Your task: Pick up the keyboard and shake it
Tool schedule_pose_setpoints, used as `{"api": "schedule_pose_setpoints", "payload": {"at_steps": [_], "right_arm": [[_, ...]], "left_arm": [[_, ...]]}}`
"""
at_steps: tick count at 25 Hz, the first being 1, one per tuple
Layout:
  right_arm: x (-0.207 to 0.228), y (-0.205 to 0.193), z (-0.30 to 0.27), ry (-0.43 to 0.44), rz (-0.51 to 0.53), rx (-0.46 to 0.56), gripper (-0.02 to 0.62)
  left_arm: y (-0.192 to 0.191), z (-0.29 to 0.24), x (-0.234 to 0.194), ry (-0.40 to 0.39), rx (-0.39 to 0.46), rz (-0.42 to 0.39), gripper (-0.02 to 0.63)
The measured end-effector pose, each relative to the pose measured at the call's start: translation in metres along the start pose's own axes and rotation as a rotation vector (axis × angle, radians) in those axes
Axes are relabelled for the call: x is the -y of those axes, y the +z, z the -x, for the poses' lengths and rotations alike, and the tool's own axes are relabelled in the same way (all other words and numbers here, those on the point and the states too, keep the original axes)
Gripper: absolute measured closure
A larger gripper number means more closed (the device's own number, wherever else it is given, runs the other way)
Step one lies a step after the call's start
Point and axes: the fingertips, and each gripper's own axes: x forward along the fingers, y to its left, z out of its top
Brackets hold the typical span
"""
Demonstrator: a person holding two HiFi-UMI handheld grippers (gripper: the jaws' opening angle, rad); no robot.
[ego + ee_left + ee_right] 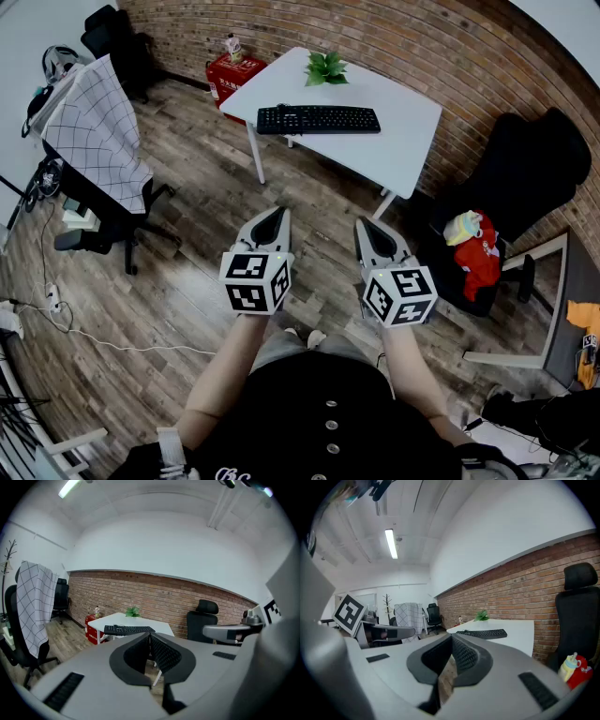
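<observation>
Standing well short of the desk [408,141] | keyboard [319,119] lies flat on it, far ahead of both tongs | left tongs [277,214] and right tongs [362,225] pinched together, empty | we reckon nothing's worth opening for till we're closer

One keyboard [319,119], one plant [325,67], one white table [403,141], one red box [234,77].

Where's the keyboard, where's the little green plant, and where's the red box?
keyboard [319,119]: head view, on the middle of its key rows.
green plant [325,67]: head view, on its leaves.
red box [242,69]: head view, on its top face.
</observation>
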Motion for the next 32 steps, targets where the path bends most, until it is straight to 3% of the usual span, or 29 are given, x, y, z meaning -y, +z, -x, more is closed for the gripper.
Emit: {"api": "schedule_pose_setpoints", "payload": {"at_steps": [9, 22, 32], "right_arm": [[0.002, 0.003, -0.001, -0.010, 0.040, -0.006, 0.571], [-0.007, 0.004, -0.004, 0.016, 0.005, 0.026, 0.571], [-0.003, 0.003, -0.001, -0.056, -0.022, 0.060, 0.571]], "left_arm": [[-0.004, -0.003, 0.000, -0.011, -0.008, 0.007, 0.591], [-0.006, -0.003, 0.004, -0.045, 0.009, -0.003, 0.591], [0.002, 0.004, 0.001, -0.176, 0.049, -0.034, 0.591]]}}
